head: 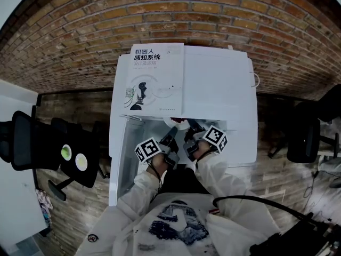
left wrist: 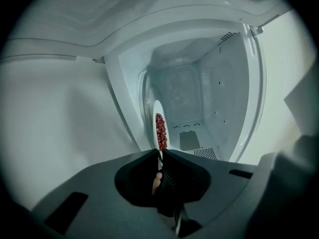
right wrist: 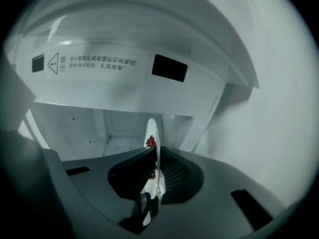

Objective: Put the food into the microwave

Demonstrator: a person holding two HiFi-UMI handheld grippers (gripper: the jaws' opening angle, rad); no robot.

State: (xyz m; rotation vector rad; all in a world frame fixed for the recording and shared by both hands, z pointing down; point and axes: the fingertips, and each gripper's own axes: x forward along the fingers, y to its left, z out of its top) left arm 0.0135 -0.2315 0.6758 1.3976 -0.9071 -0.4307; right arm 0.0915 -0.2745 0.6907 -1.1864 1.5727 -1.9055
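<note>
Both claws clenched. Your left gripper (left wrist: 161, 154) pinches the plate (left wrist: 158, 108) by its rim, and your right gripper (right wrist: 156, 151) pinches the same plate. Red food (left wrist: 160, 131) sits just beyond the left tips, at the open microwave (left wrist: 199, 98) mouth.

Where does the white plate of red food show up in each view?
Head view: plate at centre, at the microwave's open front.
Left gripper view: plate edge-on, lower centre, pinched by the fingers.
Right gripper view: plate edge-on, lower centre, pinched by the fingers.
Shared landmark: the microwave's white cavity, behind the plate in both gripper views.
</note>
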